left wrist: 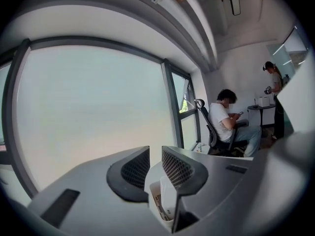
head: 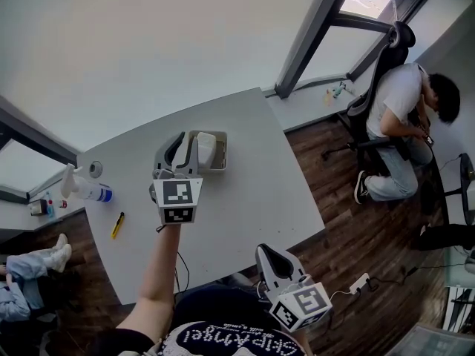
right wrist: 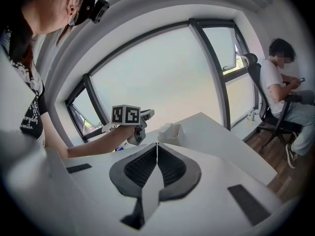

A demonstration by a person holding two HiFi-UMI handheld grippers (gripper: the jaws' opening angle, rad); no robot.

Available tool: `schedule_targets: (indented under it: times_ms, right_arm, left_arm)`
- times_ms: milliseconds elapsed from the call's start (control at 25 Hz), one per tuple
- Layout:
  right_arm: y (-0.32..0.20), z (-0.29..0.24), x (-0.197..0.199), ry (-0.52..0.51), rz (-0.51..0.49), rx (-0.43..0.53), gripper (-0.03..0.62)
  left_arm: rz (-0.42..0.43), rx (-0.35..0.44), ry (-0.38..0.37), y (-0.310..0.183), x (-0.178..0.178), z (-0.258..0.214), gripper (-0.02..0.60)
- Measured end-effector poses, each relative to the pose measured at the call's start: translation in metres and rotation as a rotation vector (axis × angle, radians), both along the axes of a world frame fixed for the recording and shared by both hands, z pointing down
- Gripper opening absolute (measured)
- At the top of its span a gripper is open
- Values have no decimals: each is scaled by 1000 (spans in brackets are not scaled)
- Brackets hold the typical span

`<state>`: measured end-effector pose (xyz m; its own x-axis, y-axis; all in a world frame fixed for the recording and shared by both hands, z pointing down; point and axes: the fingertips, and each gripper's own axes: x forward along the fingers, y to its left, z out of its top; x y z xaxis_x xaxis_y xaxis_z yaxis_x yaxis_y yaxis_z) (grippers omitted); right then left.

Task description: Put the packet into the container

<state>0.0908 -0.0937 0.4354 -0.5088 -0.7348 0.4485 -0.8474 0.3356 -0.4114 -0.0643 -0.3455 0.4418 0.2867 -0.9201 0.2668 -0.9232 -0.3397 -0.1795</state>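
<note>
- Far left, head view: someone's legs [head: 41, 262] are cut off by the frame edge; a spray bottle [head: 87, 190] sits on the counter [head: 252, 191]; the small yellow tool [head: 117, 225] near it is too small to identify
- Left gripper [head: 174, 153] hangs over the container's left side and hides that wall; in the left gripper view its jaws are released, a narrow gap apart, nothing between them
- Container [head: 220, 154] stands on the counter with the white packet [head: 205, 148] inside it; in the left gripper view only part of both shows below the jaws, the rest behind the right jaw; print on the packet unreadable
- Right gripper [head: 274, 258] is at the counter's near edge, well apart from the container; jaws clenched together, empty
- Far right: a seated person [head: 397, 102] on an office chair [head: 371, 87], off the counter; nothing stands between the grippers and the container
</note>
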Motion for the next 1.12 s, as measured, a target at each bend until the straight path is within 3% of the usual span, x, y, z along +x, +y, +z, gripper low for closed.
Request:
schedule_targets:
  times_ms: [560, 1120]
  right_arm:
    - [8, -13, -5, -16, -68, 62, 15]
    - [2, -26, -24, -11, -175, 126, 15]
  left_arm:
    - [36, 168, 93, 74, 9, -94, 35]
    - [10, 210, 178, 149, -3, -142, 21]
